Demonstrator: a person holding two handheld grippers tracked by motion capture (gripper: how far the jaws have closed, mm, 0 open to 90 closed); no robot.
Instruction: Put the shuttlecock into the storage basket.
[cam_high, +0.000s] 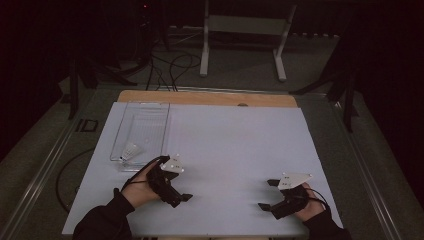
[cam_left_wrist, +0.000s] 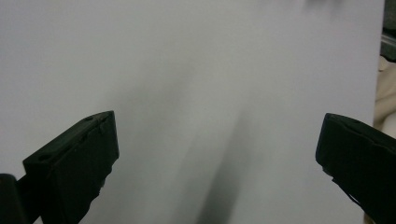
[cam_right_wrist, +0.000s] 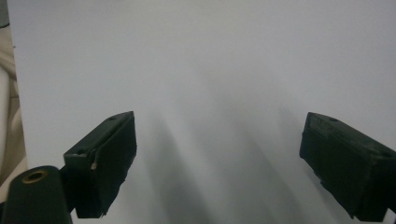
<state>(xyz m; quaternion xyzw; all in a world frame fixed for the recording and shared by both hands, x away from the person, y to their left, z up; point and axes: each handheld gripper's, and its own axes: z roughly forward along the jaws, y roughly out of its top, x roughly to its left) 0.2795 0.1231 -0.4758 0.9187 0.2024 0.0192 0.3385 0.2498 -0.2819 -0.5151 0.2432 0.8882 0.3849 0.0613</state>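
Observation:
A clear plastic tray (cam_high: 150, 112) lies on the white sheet (cam_high: 230, 140) at the left. A small white object shaped like a shuttlecock (cam_high: 131, 150) rests at the tray's near end. Just right of that end, my left gripper (cam_high: 182, 182) is held low over the sheet and stands open, pointing right. My right gripper (cam_high: 266, 194) is near the front right, open and pointing left. In the left gripper view, the left gripper (cam_left_wrist: 217, 154) has only bare sheet between its jaws. The right gripper (cam_right_wrist: 219, 158) shows the same in the right gripper view.
The table's wooden edge (cam_high: 207, 98) runs along the back of the sheet. Beyond it on the floor are a white frame stand (cam_high: 245, 30), loose cables (cam_high: 170, 67) and dark tripod legs (cam_high: 345, 90). The sheet's front edge lies just under the forearms.

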